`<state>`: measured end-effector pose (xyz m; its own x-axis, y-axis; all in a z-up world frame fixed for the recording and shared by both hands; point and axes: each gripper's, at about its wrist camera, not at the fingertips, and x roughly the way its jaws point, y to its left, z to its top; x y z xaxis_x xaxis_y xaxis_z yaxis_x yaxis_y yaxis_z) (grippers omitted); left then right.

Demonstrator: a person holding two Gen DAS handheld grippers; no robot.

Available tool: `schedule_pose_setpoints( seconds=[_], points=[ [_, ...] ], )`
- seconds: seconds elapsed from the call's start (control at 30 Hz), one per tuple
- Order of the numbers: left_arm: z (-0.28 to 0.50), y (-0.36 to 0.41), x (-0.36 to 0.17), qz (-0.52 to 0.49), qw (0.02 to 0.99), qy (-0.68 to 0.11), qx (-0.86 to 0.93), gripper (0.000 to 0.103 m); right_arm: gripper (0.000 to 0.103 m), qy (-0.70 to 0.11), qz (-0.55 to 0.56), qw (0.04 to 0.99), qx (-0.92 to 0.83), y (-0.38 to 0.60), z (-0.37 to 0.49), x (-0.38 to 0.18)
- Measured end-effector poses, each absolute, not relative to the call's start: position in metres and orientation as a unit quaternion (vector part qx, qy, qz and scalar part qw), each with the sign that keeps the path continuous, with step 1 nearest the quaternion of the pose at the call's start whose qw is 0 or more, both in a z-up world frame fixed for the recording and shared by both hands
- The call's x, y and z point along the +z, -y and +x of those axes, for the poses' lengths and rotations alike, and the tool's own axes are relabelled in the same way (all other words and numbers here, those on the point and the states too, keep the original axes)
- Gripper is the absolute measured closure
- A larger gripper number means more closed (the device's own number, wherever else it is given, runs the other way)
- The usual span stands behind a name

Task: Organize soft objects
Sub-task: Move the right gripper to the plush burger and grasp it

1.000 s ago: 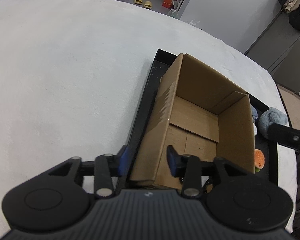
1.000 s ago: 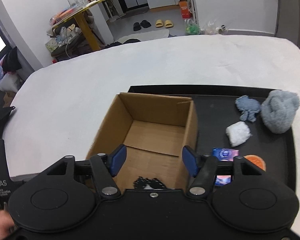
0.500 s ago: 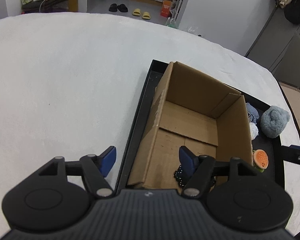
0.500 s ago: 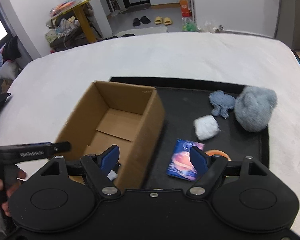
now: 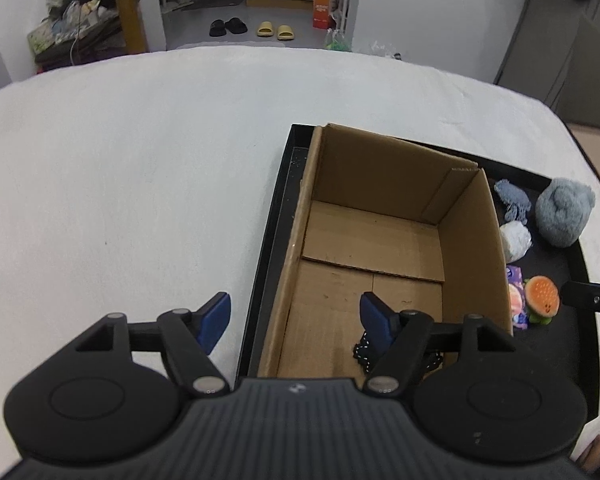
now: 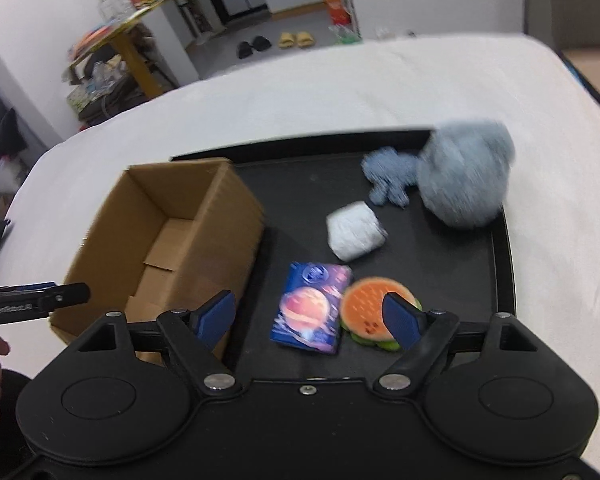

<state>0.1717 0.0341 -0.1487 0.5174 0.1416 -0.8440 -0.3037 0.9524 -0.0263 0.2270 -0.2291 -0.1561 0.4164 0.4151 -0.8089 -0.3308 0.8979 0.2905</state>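
A: Soft objects on the black tray (image 6: pixel 500 264): what has just changed around the right gripper (image 6: pixel 314 316)?

B: Its jaws have just been opening and now stand apart with nothing between the pads. A second ago it looked down into the cardboard box (image 6: pixel 168 240); now it hangs over the tray's open side, so it seems finished at the box and heading for the next pick.

A: And the left gripper (image 5: pixel 296 314)?

B: Its jaws have also been opening and are apart and empty, straddling the box's near left wall. A dark speckled item (image 5: pixel 362 350) lies on the box floor just beside its right pad, so one piece looks already stowed.

A: Where are the remaining things relative to the right gripper?

B: The space-print pack (image 6: pixel 312 308) lies between its fingers, the burger plush (image 6: pixel 370 312) touches that pack under the right finger, the white bundle (image 6: pixel 354 234) is beyond, and the blue cloth (image 6: pixel 388 178) and grey plush (image 6: pixel 466 178) sit at the far corner.
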Motion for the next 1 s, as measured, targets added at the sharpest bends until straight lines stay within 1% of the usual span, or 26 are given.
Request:
schedule_pose_setpoints(
  seconds=[0.47,0.57,0.77,0.87,0.9,0.93,0.97,1.0],
  points=[
    [0.194,0.001,-0.158,-0.009,0.859,-0.496,0.127,0.033,0.023,-0.519,0.033,0.834,0.186,0.248,0.246,-0.201],
    [0.194,0.004,-0.159,-0.006,0.858,-0.498,0.127,0.033,0.023,-0.521,0.035,0.834,0.180,0.250,0.250,-0.207],
    [0.197,0.007,-0.158,-0.006,0.853,-0.502,0.140,0.033,0.024,-0.524,-0.016,0.836,0.164,0.247,0.248,-0.222],
    [0.197,0.011,-0.157,0.002,0.852,-0.503,0.143,0.033,0.025,-0.523,-0.021,0.835,0.168,0.247,0.246,-0.225],
    [0.198,0.011,-0.157,0.003,0.852,-0.504,0.144,0.033,0.031,-0.520,-0.025,0.837,0.171,0.247,0.245,-0.224],
    [0.198,0.012,-0.157,0.003,0.852,-0.504,0.144,0.033,0.040,-0.516,-0.031,0.838,0.174,0.245,0.243,-0.223],
    [0.198,0.012,-0.157,0.003,0.851,-0.504,0.145,0.033,0.045,-0.512,-0.043,0.840,0.174,0.243,0.241,-0.223],
    [0.198,0.012,-0.156,0.003,0.852,-0.503,0.145,0.033,0.057,-0.507,-0.056,0.843,0.171,0.241,0.239,-0.222]
  ],
)
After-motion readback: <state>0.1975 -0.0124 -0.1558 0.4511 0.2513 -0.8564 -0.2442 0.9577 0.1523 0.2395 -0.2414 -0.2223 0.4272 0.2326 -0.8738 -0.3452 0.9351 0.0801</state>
